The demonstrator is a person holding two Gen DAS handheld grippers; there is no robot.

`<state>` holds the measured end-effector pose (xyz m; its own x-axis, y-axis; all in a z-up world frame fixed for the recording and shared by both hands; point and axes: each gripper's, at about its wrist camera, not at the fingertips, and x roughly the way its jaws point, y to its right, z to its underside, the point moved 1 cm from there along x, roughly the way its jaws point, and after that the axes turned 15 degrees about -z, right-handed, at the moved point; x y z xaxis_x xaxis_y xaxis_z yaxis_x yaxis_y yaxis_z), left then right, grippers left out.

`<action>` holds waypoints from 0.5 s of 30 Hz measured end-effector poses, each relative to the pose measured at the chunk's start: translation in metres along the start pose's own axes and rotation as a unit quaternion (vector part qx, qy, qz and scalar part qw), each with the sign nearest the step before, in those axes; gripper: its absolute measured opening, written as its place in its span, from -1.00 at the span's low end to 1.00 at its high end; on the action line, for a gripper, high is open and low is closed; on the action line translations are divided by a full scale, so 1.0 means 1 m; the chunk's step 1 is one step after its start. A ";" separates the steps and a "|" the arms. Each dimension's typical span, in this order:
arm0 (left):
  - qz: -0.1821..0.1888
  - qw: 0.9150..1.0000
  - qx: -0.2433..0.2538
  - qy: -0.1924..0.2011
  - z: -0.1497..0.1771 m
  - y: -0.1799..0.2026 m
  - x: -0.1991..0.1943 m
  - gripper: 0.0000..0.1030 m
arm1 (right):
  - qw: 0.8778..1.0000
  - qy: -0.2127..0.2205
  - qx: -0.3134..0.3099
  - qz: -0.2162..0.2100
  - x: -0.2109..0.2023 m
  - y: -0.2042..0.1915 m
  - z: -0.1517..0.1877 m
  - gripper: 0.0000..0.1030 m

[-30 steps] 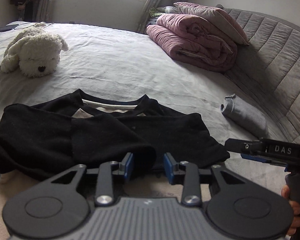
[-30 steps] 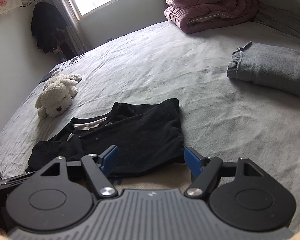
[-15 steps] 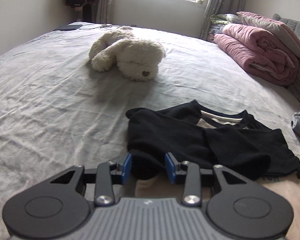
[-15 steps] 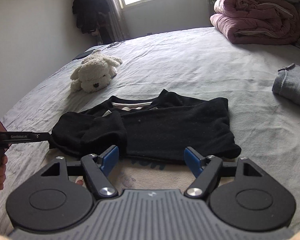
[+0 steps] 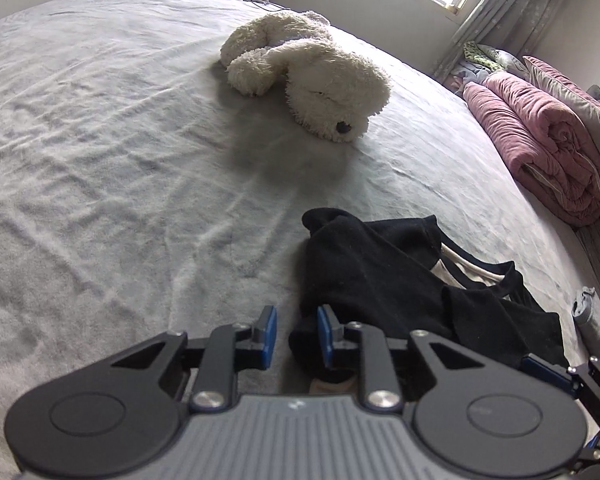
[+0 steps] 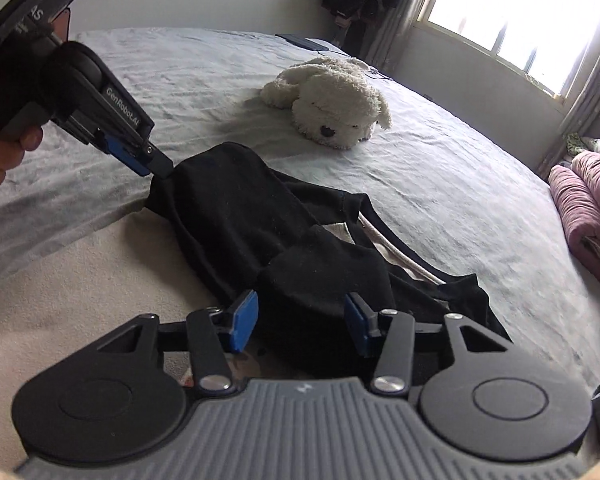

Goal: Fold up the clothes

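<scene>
Garment: the black knit top with a pale inner neckband point(image 6: 260, 232) is lying half-folded on the grey bedsheet point(image 5: 100, 140), near the white plush dog point(image 5: 312, 80).
Left gripper point(image 5: 292, 336): narrowing beside the shoulder fold, cloth against one pad only, not yet pinched.
Right gripper point(image 6: 302, 322): closing around the folded sleeve, pads not pressing.
Change: both hands are swinging round to the top's side.
Meaning: probably setting up the next fold.

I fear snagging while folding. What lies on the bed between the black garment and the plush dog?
Only bare, wrinkled grey sheet between the black garment and the plush dog; both wrist views show it.
</scene>
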<state>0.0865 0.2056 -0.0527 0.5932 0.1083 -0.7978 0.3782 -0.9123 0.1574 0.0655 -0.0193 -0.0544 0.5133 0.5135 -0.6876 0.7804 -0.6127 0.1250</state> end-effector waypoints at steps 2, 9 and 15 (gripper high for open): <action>0.001 1.000 -0.007 -0.003 -0.001 -0.002 0.001 -0.59 | 1.000 -0.015 -0.007 0.006 0.011 0.003 -0.002 -0.25; 0.005 1.000 -0.022 -0.007 -0.006 -0.006 -0.002 -0.59 | 0.997 0.023 0.060 0.031 -0.012 0.031 -0.029 -0.96; 0.033 0.999 -0.032 0.005 -0.011 -0.015 -0.016 -0.58 | 0.985 0.093 0.134 0.058 -0.061 0.062 -0.088 -0.96</action>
<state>0.0793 0.2219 -0.0354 0.6246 0.0529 -0.7792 0.3822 -0.8908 0.2459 0.1134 -0.0359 0.0584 0.6692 0.5170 -0.5337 0.6036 -0.7972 -0.0154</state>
